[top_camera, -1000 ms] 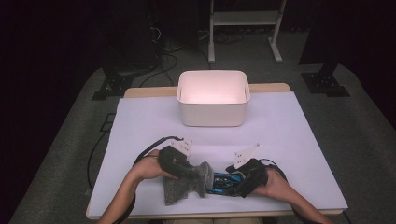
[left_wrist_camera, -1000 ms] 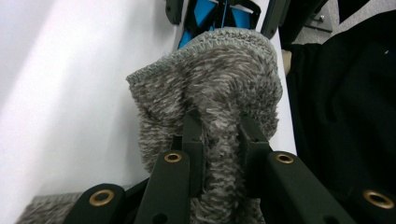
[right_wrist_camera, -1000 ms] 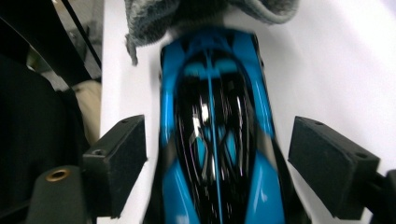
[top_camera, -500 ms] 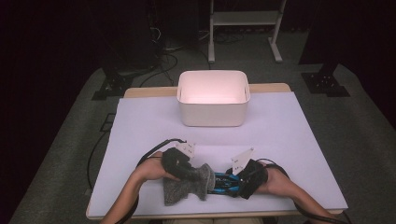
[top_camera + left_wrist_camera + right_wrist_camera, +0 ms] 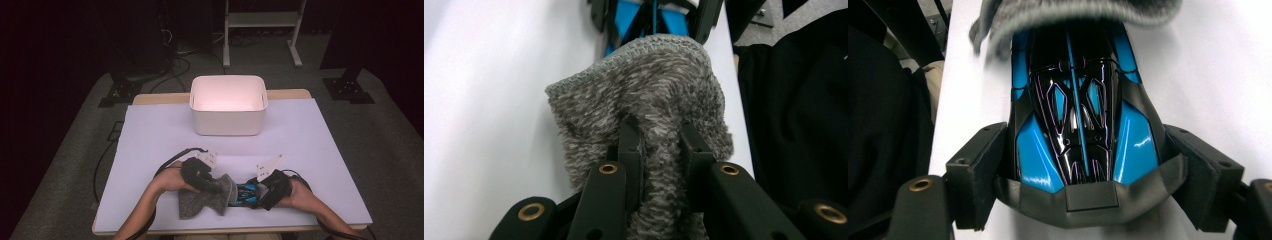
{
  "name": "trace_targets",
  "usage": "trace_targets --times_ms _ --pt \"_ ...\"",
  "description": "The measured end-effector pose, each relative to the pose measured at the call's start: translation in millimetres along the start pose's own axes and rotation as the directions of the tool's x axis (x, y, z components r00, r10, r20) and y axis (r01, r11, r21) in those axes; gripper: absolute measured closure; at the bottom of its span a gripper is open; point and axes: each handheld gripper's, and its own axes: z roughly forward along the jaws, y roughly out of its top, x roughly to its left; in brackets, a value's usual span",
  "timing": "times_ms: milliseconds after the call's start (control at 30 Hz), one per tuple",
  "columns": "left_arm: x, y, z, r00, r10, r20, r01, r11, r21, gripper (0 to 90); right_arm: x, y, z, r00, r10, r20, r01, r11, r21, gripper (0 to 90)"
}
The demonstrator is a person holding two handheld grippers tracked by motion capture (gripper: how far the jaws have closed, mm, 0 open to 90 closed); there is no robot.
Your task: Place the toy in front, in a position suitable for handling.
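Left gripper (image 5: 216,186): its two black jaws are pinched tight on the grey cloth (image 5: 205,199). In the left gripper view (image 5: 660,150) the fuzzy cloth bunches up between them.

Right gripper (image 5: 257,194): its jaws hug the toy car (image 5: 245,194), one on each side. In the right gripper view (image 5: 1088,150) the soft black pads press on both sides of the car.

Grey cloth: a fluffy knit cloth near the front edge of the table. Its far edge lies against the front of the car (image 5: 644,20) and hangs over it (image 5: 1073,12).

Toy car: blue and black and shiny (image 5: 1080,115). It sits on the white cover between the two grippers, just beside the cloth.

Hands: the left hand (image 5: 167,180) and the right hand (image 5: 300,192) come in from the bottom, each holding one gripper.

White bin (image 5: 228,122): it stands open near the back of the table, well apart from the grippers. It glows pink inside.

Table (image 5: 150,98): wood, with a white cover (image 5: 320,145) over most of it.

Floor: grey, with black cables (image 5: 175,55) and a white stand (image 5: 260,22) behind the table.
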Motion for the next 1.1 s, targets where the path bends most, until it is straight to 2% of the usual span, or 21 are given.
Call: trace_targets --times_ms 133,267,333,400,467,600,767,867,933,1100 --pt "0.1 20.1 13.6 0.9991 0.038 0.02 -0.038 0.9992 0.012 77.7 1.6 -0.3 1.0 0.9996 -0.023 0.015 0.023 1.0 -0.001 22.2" --pt "-0.5 41.5 29.4 0.9962 0.077 0.042 -0.078 0.9968 0.021 77.7 3.2 -1.4 1.3 0.9996 -0.017 0.021 0.017 1.0 -0.009 22.2" --pt "-0.4 50.9 37.5 0.9953 0.086 0.046 -0.087 0.9959 0.025 77.7 3.0 -2.0 1.3 0.9997 -0.016 0.02 0.016 1.0 -0.014 22.2" --pt "1.3 60.2 45.3 0.9926 0.113 0.045 -0.114 0.9929 0.033 77.7 3.0 -3.1 1.6 0.9996 -0.017 0.021 0.018 1.0 -0.025 22.2" --pt "0.7 68.4 54.1 0.9931 0.106 0.05 -0.108 0.9938 0.026 77.7 2.7 -3.9 1.8 0.9997 -0.017 0.017 0.017 0.999 -0.03 22.2" --pt "1.6 76.7 63.9 0.9913 0.123 0.046 -0.125 0.9908 0.051 77.6 3.0 -5.3 1.5 0.9996 -0.019 0.022 0.02 0.999 -0.035 22.3" --pt "1.2 66.6 52.9 0.9918 0.124 0.028 -0.126 0.9903 0.058 77.6 4.0 -6.3 1.8 0.9998 -0.013 0.018 0.013 0.999 -0.045 22.3" --pt "1.1 52.8 40.7 0.9953 0.096 0.013 -0.097 0.9946 0.036 77.6 3.6 -6.8 1.9 0.9995 -0.019 0.024 0.021 0.999 -0.049 22.4" --pt "0.5 43.6 31.2 0.9951 0.098 -0.005 -0.098 0.9941 0.046 77.5 3.3 -6.8 1.9 0.9995 -0.022 0.025 0.023 0.999 -0.048 22.4" --pt "-0.4 13.4 13.9 0.9968 0.055 -0.057 -0.049 0.9928 0.11 77.4 3.1 -6.8 2.0 0.9992 -0.03 0.027 0.032 0.998 -0.045 22.4"
